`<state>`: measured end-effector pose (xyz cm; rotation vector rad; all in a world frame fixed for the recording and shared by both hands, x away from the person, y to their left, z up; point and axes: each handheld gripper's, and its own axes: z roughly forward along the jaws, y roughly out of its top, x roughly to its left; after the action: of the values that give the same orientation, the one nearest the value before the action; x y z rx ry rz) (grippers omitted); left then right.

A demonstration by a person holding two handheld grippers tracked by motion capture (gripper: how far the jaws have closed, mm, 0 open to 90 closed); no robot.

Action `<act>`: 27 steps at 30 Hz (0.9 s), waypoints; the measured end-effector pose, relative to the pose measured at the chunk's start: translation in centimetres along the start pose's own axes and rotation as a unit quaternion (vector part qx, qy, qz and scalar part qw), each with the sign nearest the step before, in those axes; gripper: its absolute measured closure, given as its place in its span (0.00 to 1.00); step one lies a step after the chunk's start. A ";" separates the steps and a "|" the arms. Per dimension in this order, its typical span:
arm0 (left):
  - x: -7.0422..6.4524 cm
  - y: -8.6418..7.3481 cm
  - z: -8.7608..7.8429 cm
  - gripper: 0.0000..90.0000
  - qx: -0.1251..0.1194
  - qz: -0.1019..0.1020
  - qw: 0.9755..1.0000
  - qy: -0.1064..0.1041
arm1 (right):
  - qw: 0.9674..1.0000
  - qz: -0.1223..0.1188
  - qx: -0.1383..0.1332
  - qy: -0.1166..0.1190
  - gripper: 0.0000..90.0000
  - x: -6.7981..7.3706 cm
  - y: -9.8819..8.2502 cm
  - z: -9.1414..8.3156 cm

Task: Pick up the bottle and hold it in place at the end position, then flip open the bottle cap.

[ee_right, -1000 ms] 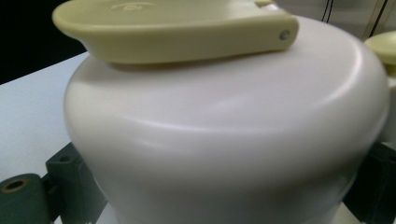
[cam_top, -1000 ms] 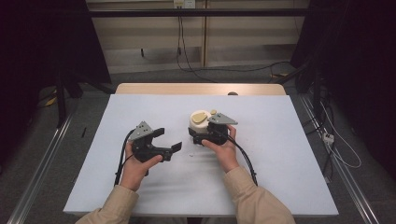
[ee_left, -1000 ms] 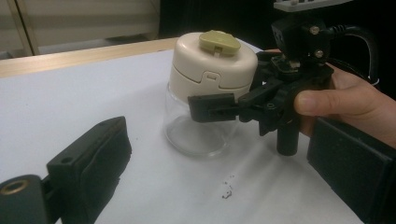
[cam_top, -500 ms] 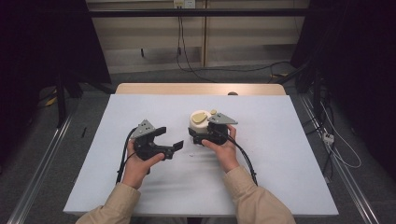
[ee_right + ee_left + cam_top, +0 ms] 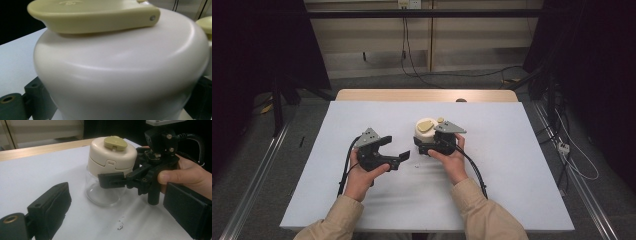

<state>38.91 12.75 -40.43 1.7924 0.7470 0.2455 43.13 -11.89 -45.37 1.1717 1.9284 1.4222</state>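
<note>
Right gripper (image 5: 424,145) clamped on the jar (image 5: 110,170) — jaws closed against the clear glass body just under the cream lid (image 5: 428,131), one jaw flat across the front of the glass in the left gripper view. Jar upright on the table (image 5: 512,165), near the middle, a bit closer to the far edge than the near one. Lid seated on top, with an olive-green flap (image 5: 115,143) lying flat on its crown and a small latch on its side. Nothing visible inside the glass. From the right gripper view: lid (image 5: 120,72) fills the space between the jaws, flap (image 5: 95,17) across the top, very close to the camera.

Left gripper (image 5: 398,150) wide open, gripping nothing — held low over the table just left of the jar, near but apart from it, jaws pointed toward the jar and the other tool. In its own view both jaws spread to either side, jar standing beyond the gap, not between the pads.

Right hand (image 5: 452,157) wrapped round its gripper from the near side, thumb visible in the left gripper view. Left hand (image 5: 362,172) under its gripper, cable trailing back toward the near edge.

A few dark specks (image 5: 120,226) on the white table surface, just in front of the jar's base, between the two tools.
</note>
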 end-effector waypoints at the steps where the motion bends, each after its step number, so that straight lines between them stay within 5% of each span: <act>1: 0.0 0.0 0.0 0.08 0.002 -0.001 1.000 0.002 | 1.000 0.000 0.000 0.000 0.07 0.0 0.0 0.0; 16: 0.2 0.4 0.5 0.18 0.006 -0.007 1.000 0.003 | 1.000 0.001 0.001 0.001 0.07 0.0 0.0 0.0; 27: 0.3 1.1 1.0 0.52 0.020 -0.018 1.000 0.007 | 1.000 0.000 0.002 0.002 0.07 0.0 0.0 0.0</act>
<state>40.05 11.91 -39.85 1.8156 0.7985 0.2221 43.15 -11.91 -45.38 1.1728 1.9341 1.4221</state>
